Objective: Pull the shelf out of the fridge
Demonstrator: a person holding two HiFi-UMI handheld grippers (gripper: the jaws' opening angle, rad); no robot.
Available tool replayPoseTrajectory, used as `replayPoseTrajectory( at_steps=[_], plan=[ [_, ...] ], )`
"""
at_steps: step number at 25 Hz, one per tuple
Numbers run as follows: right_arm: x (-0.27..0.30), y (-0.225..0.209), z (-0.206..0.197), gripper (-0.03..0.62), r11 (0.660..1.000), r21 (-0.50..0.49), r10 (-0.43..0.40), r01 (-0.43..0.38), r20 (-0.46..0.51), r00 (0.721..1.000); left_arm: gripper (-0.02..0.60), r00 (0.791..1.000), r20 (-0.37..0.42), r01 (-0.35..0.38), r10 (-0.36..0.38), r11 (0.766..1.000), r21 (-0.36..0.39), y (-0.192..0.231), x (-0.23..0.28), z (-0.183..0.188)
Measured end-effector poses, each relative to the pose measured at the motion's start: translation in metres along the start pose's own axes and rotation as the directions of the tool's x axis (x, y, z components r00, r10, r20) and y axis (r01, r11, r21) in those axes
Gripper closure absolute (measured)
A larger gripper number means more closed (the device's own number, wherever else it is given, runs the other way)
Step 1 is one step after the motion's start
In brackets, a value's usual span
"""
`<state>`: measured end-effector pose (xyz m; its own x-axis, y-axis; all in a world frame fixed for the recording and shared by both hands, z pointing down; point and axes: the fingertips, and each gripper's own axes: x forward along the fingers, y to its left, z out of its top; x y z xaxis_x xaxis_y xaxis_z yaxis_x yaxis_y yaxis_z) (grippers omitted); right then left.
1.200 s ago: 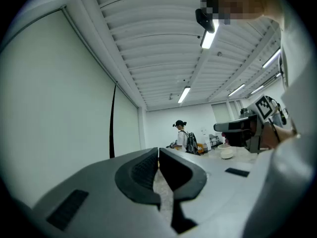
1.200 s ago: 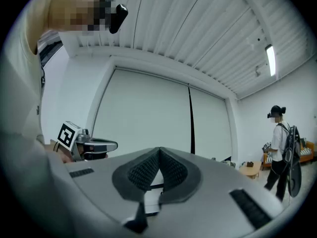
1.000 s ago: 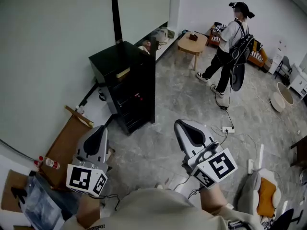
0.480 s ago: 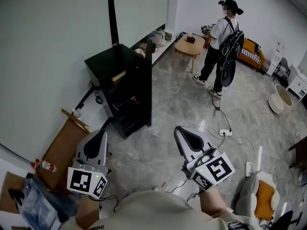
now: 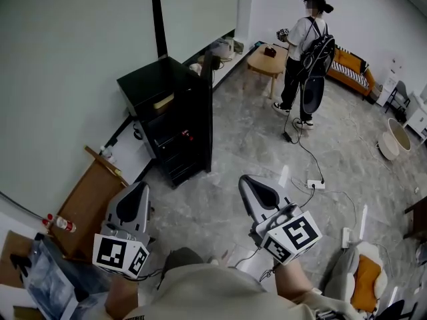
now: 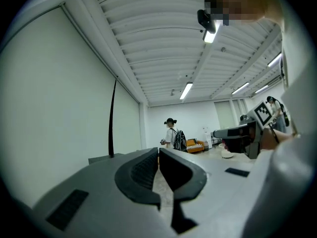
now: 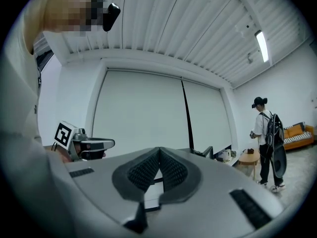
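Grippers (image 5: 142, 192) (image 5: 249, 183) closed, empty; fridge (image 5: 175, 119) ahead

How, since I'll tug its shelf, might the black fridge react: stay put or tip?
Probably stays put: the black fridge looks boxy and broad-based. Its open door may swing if bumped. It might slide slightly on the smooth floor.

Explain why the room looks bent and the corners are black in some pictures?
Head view: the wide lens bows the wall; the light is even, but the black fridge shows little detail inside. Left gripper view: a fisheye circle with black corners, and the lamp glares. Right gripper view: the same black corners, and the ceiling slats curve.
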<state>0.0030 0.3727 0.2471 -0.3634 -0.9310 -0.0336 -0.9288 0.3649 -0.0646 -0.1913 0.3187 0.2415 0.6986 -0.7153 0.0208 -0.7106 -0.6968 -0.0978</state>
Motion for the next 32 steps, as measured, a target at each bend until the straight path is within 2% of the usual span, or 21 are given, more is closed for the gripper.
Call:
replayPoseTrajectory(
  at_steps=[16,32],
  plan=[
    [0.026,-0.037,-0.002,0.599,1.000,0.008,-0.014,0.014,0.021,1.000,0.571,1.000,-0.003,-0.009,0.010,1.000,0.007,0.007,0.034,-0.008],
    [0.097,-0.072,-0.019,0.599,1.000,0.005,-0.012,0.012,-0.023,1.000,0.571,1.000,-0.010,-0.006,0.006,1.000,-0.021,0.054,0.096,-0.026]
  ],
)
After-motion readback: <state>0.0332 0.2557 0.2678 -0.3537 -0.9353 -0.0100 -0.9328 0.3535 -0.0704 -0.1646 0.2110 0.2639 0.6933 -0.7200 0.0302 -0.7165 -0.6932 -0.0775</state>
